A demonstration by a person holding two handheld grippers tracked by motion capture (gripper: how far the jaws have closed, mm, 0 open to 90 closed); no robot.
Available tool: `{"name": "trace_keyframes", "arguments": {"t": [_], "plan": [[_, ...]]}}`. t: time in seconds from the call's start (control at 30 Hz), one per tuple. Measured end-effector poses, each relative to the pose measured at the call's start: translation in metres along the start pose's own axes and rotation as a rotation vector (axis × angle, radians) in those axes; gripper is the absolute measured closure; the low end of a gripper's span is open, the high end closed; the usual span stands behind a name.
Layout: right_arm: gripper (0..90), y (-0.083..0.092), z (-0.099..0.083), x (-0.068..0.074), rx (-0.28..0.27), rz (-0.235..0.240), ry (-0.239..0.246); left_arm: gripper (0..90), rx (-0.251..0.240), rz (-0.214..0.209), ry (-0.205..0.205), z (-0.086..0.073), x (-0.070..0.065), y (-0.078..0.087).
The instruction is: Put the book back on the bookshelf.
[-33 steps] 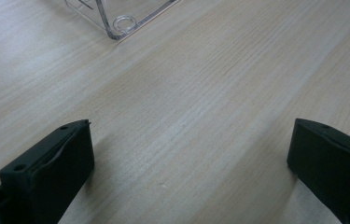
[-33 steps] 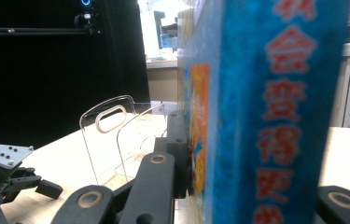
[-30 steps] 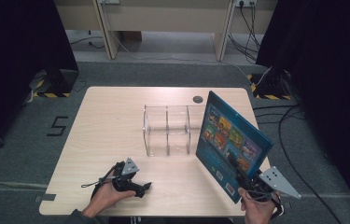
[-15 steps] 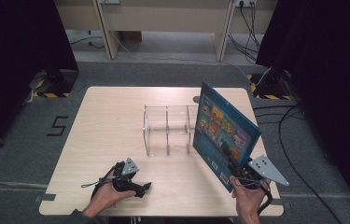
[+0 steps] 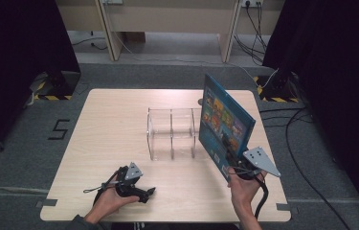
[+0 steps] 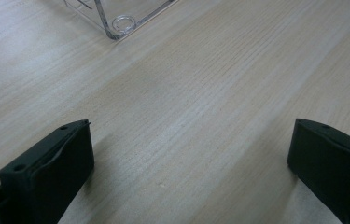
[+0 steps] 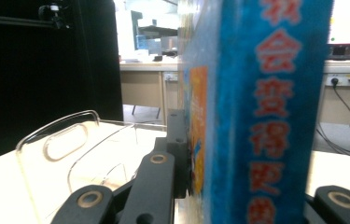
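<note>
A large blue book (image 5: 225, 125) with colourful pictures on its cover stands tilted in the air, just right of a clear acrylic rack (image 5: 172, 132) on the wooden table (image 5: 110, 124). My right gripper (image 5: 235, 161) is shut on the book's lower corner. In the right gripper view the blue spine (image 7: 261, 112) with red characters sits between the jaws, and the rack (image 7: 70, 144) lies left of it. My left gripper (image 5: 151, 191) rests on the table near the front edge. Its jaws stand wide open over bare wood (image 6: 191, 154), with a rack corner (image 6: 121, 23) beyond.
A small dark round spot (image 5: 200, 101) marks the table behind the rack. Cables (image 5: 301, 124) trail over the floor at the right. A desk (image 5: 167, 19) stands at the back, with dark curtains on both sides.
My right hand has carried the book leftward, closer to the rack's right end. The left hand and its gripper have stayed where they were.
</note>
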State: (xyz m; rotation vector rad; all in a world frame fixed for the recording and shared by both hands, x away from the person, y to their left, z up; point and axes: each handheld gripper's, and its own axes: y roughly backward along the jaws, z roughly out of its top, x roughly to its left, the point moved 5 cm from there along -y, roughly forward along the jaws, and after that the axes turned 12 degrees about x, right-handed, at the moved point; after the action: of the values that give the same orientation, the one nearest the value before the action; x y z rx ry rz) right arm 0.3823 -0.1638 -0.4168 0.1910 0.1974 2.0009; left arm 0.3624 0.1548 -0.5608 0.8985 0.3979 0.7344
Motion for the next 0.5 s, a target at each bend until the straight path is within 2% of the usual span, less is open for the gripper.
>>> {"name": "trace_keyframes", "arguments": {"t": [0.4,0.5], "plan": [[82.5,-0.03,-0.002,0.003,0.006,-0.053,-0.002,0.0,0.002,-0.002,-0.005,0.0,-0.001,0.0],[82.5,-0.035,-0.003,0.003,0.003,-0.069,0.013,0.0,0.002,-0.003,-0.007,0.0,-0.001,0.0]]}}
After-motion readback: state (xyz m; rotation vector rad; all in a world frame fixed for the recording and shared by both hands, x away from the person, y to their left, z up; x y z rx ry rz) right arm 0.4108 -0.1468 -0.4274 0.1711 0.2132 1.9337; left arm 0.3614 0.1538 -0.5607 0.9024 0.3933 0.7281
